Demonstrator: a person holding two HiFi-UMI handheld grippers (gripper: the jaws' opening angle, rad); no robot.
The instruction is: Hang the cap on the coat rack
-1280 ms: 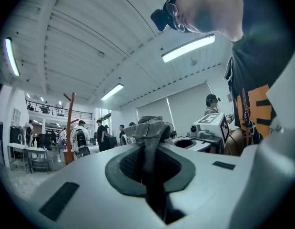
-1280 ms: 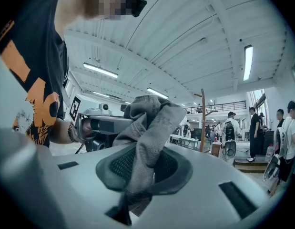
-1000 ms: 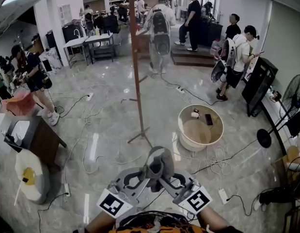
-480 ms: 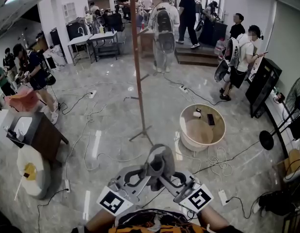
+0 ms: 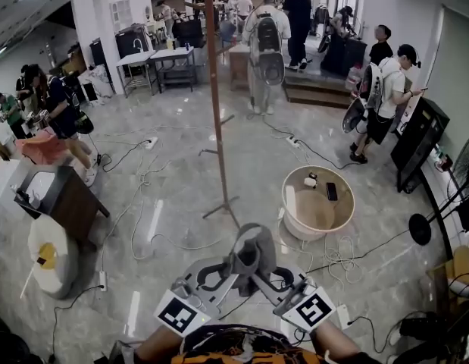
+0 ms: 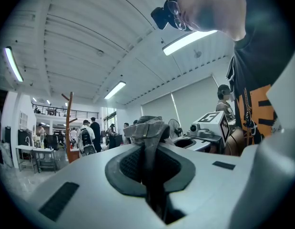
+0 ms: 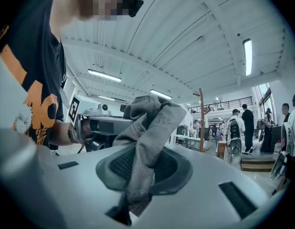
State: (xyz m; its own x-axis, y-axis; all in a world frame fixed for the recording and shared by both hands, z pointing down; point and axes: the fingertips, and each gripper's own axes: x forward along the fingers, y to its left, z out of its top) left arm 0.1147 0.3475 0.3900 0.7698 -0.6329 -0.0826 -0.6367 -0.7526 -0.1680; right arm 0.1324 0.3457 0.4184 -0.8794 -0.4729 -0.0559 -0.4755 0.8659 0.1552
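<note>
A grey cap hangs low in the middle of the head view, pinched from both sides. My left gripper is shut on its fabric from the left, and my right gripper is shut on it from the right. In the left gripper view the cap stands bunched between the jaws of the left gripper. In the right gripper view the cap drapes over the right gripper. The brown wooden coat rack stands on the floor ahead, apart from the cap. It also shows as the coat rack and coat rack.
A round wooden tub with small items inside stands to the right of the rack. Cables trail over the marble floor. A dark cabinet and a white round object are at the left. Several people stand beyond the rack, and fans stand at the right.
The whole view has crept forward toward the coat rack. Both grippers keep the cap pinched between them in the same pose.
</note>
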